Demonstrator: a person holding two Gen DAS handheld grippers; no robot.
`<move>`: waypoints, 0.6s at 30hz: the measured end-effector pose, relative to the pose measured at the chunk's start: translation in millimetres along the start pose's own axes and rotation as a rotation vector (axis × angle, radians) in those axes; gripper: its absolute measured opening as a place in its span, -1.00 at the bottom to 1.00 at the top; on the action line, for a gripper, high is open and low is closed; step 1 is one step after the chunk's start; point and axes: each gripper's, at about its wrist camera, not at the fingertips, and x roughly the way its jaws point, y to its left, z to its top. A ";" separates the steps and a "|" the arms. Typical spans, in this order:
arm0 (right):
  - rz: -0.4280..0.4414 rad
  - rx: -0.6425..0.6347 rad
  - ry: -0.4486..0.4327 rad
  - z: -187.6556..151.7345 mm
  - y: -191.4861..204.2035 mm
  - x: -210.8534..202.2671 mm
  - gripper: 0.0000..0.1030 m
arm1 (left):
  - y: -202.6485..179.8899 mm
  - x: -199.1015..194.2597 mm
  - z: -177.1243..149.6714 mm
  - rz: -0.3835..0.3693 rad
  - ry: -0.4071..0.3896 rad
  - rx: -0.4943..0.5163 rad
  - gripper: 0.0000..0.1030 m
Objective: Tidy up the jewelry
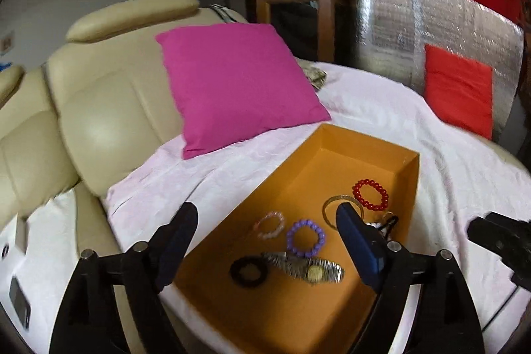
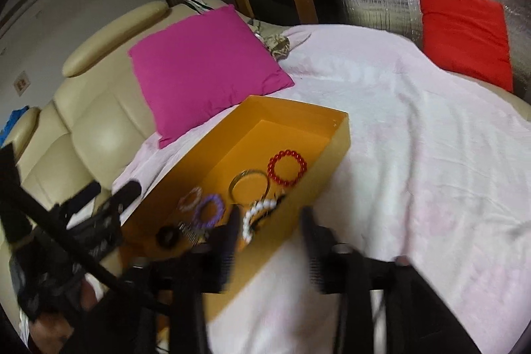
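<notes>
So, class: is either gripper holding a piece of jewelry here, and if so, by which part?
Nothing is held. The left gripper and right gripper both have open, empty jaws; the jewelry lies loose in the orange box.

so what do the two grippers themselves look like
Both are black frames with angled struts and round silver pivot pins. The left gripper carries two dark blue, flat, tapered fingers. The right gripper looks the same but is motion-blurred; its fingers read dark.
</notes>
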 end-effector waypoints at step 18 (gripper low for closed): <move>0.026 -0.126 -0.150 -81.1 78.2 -160.2 0.16 | 17.4 -183.1 -34.7 0.223 -0.158 0.104 0.77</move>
